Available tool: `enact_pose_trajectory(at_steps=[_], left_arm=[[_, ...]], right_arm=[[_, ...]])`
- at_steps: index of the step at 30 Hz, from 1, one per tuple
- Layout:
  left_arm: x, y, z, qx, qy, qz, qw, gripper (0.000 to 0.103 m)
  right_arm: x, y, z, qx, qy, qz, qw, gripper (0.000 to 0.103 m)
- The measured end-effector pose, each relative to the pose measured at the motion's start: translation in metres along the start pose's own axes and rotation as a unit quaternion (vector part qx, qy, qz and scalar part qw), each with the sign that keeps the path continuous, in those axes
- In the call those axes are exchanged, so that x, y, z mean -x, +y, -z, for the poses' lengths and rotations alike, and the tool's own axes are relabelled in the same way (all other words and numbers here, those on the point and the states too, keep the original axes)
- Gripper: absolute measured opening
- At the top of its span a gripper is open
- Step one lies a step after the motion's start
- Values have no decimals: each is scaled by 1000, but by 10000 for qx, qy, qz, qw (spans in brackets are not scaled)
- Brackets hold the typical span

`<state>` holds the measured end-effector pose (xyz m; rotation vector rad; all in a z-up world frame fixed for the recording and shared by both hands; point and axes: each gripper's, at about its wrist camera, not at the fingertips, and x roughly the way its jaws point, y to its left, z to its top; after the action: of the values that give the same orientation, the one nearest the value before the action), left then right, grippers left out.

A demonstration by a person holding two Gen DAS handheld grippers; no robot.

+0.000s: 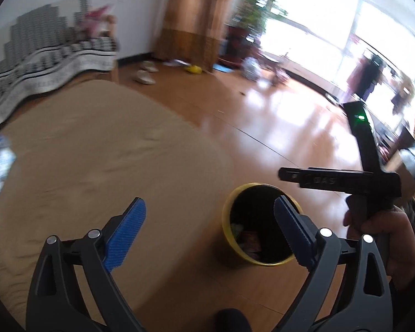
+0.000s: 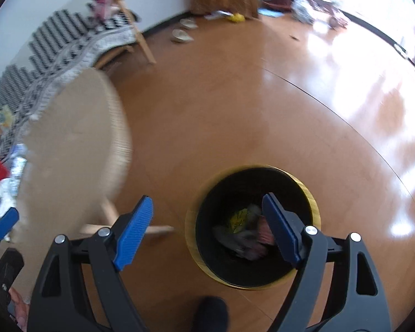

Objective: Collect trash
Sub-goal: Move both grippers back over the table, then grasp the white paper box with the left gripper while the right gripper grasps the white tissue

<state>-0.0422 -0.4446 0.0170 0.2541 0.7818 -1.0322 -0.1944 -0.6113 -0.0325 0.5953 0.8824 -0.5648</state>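
A glossy wooden floor (image 2: 235, 105) spreads below. Two tools, left tool (image 1: 210, 232) and right tool (image 2: 207, 227), both hang released and empty above one yellow-rimmed bin (image 2: 315, 207) holding crumpled trash (image 2: 240, 218), beside one round tabletop (image 1: 83, 152).

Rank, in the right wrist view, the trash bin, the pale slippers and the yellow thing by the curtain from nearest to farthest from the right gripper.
1. Trash bin, just below the right gripper.
2. Pale slippers, far across the floor.
3. Yellow thing, farther back, at the curtain's foot.
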Motion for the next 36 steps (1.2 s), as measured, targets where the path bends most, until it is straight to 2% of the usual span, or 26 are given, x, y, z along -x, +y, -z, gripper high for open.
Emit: enact_pose_trajectory(at_steps=[4,7,11,14,17,20,24,29,30,32,33,34,36], left_arm=[[43,67,4,494,-214,-585,9968,91],[80,128,16,937,-355,-1098,9889,91],[131,208,45,1365,-410,-1885,9717,91],[162,258,73,1619,-386,-2314,9585,91],[184,297,100,1827,-302,-2485,9508,91],[193,323,119,1929,-204,-2527,9479,91],[189,328,129,1849,-114,-2430,9522,91],[170,331,126,1446,-17,-2379,9605,91],[167,328,124,1395,4,-2355,9618,91],[161,326,120,1299,-19,-2309,9643,91],[159,326,118,1284,-16,-2306,9646,91],[157,327,118,1284,-4,-2296,9648,91],[151,327,115,1297,-2,-2277,9651,91]], right_arm=[[-7,98,-5,539,10,-686,9962,79],[-18,172,-2,951,177,-1132,9889,79],[-31,269,10,1439,366,-1646,9751,79],[-45,339,24,1750,606,-1997,9622,79],[-57,392,37,1970,738,-2200,9525,79],[-76,436,50,2082,900,-2315,9460,78],[-94,477,60,2115,1040,-2474,9398,76],[-105,499,63,2069,1061,-2557,9384,73],[-108,501,62,2054,1076,-2569,9382,71],[-113,497,62,1989,1181,-2651,9361,59],[-114,495,62,1967,1223,-2713,9342,37],[-113,493,61,1945,1241,-2785,9323,20],[-101,491,60,2017,1107,-2787,9324,15]])
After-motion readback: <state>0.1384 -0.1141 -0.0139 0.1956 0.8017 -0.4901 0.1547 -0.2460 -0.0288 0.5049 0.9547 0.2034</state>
